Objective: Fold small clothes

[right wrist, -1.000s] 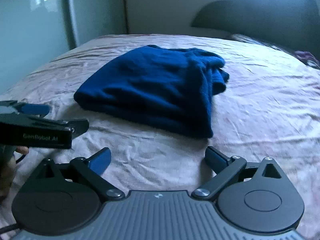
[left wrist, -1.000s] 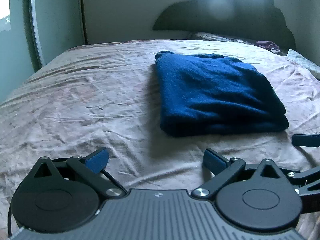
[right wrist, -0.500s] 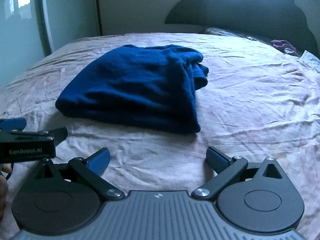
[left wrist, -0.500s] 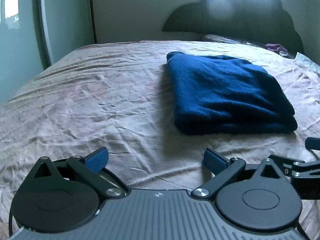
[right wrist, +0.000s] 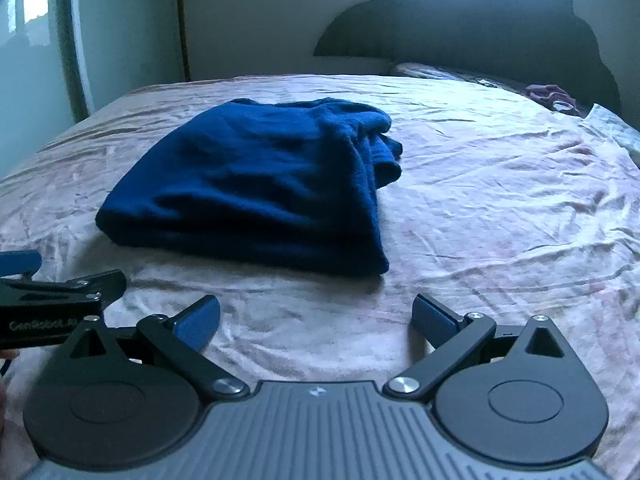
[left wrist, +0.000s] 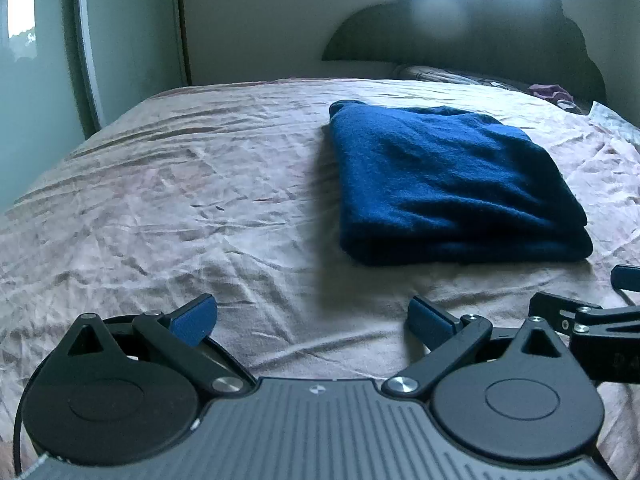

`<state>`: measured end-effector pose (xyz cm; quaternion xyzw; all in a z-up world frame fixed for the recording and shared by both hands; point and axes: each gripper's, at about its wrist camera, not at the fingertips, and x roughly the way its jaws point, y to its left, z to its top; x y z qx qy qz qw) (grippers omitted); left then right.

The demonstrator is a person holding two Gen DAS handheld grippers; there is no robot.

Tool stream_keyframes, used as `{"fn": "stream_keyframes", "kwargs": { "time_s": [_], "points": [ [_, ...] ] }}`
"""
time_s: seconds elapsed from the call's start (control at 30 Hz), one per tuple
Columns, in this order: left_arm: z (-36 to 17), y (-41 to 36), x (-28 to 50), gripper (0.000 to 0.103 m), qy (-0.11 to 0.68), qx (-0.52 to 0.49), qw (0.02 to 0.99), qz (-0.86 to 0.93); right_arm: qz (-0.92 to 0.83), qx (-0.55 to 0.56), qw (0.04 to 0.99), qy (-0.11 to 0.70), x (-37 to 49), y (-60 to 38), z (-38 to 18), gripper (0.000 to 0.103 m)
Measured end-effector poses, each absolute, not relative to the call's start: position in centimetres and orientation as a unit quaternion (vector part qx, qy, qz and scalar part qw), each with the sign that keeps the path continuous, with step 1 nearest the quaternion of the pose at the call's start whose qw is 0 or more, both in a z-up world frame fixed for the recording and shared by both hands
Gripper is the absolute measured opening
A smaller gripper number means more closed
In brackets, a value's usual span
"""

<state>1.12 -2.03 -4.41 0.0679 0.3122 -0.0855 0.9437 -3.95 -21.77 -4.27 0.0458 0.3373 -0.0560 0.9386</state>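
Note:
A dark blue garment (left wrist: 448,184) lies folded into a thick rectangle on the pink bedsheet (left wrist: 200,200); it also shows in the right wrist view (right wrist: 264,184), with a bunched corner at its far right. My left gripper (left wrist: 312,320) is open and empty, short of the garment's near edge and to its left. My right gripper (right wrist: 316,320) is open and empty, just in front of the garment's near edge. Each gripper shows at the edge of the other's view.
A dark headboard (left wrist: 480,32) and pillows stand at the far end of the bed. A small purple cloth (right wrist: 552,94) lies at the far right. A pale wardrobe door (left wrist: 40,60) stands beyond the bed's left edge.
Both grippers have drawn back a little and shifted sideways, so the garment sits farther off. Both stay open and empty. The garment has not moved.

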Motion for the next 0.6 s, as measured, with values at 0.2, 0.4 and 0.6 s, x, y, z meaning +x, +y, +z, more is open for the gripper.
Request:
{"fn": "stream_keyframes", "kwargs": {
  "time_s": [0.2, 0.4, 0.6],
  "points": [
    [-4.39, -2.10, 1.05, 0.103, 0.315, 0.057, 0.945, -0.070, -0.061, 0.033, 0.938, 0.339, -3.71, -21.41, -4.64, 0.103],
    [-4.40, -2.05, 1.04, 0.103, 0.317, 0.052, 0.944, -0.073, -0.061, 0.038, 0.939, 0.335, -3.84, -21.49, -4.74, 0.103],
    [-4.45, -1.84, 1.16, 0.103, 0.320, 0.045, 0.943, -0.076, -0.059, 0.043, 0.939, 0.336, -3.84, -21.65, -4.77, 0.103]
  ]
}}
